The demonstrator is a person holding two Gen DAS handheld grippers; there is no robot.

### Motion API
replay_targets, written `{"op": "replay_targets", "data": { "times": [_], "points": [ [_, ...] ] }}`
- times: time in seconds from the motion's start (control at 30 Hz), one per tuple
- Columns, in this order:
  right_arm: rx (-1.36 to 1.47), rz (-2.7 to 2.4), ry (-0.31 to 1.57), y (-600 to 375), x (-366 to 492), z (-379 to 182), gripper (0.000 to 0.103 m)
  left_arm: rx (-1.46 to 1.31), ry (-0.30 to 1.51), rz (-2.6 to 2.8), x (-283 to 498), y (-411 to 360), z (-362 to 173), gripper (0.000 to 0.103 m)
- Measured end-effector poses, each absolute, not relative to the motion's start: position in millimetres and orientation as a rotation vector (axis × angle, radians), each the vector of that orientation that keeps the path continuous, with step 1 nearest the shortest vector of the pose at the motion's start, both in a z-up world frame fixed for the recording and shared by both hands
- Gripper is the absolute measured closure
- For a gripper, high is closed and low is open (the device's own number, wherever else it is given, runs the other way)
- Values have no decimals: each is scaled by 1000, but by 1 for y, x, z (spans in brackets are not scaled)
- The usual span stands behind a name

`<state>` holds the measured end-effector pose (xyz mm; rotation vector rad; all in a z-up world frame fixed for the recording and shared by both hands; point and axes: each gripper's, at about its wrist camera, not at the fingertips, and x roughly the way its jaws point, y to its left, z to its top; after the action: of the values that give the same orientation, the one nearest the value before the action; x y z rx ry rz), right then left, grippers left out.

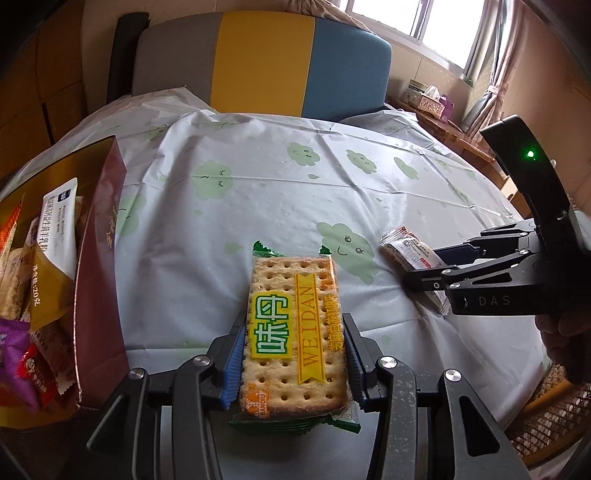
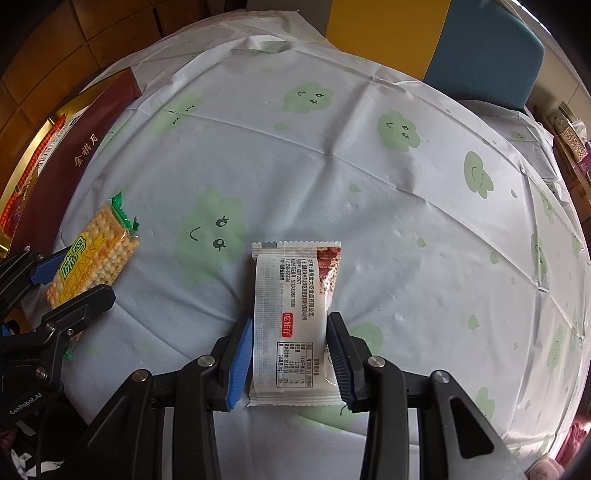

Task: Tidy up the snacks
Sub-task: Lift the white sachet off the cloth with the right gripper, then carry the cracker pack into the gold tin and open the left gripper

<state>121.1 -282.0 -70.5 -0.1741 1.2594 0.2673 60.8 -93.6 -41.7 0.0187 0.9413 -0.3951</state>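
Blue-padded left gripper (image 1: 293,360) clenches the cracker packet (image 1: 293,332), right gripper (image 2: 290,360) clasps the white snack sachet (image 2: 293,317), probably bound for the maroon box (image 1: 98,258) at frame left.

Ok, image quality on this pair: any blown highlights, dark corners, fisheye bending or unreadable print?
Left wrist view: window blown white, corners vignetted, table edge bowed; cracker pack print sharp between the left gripper fingers. Right wrist view: even, soft light, dark rim, tablecloth curved; white snack packet small print only partly legible in the right gripper.

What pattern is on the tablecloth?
The tablecloth is white with pale green smiling clouds, clearest in the right wrist view.
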Motion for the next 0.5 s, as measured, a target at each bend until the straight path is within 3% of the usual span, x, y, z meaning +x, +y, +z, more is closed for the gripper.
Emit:
{"op": "replay_targets", "data": {
  "times": [0.5],
  "points": [
    [-205,264,1241,-273,111,-69,63,-85,846,-357,48,-46,12,56]
  ]
}}
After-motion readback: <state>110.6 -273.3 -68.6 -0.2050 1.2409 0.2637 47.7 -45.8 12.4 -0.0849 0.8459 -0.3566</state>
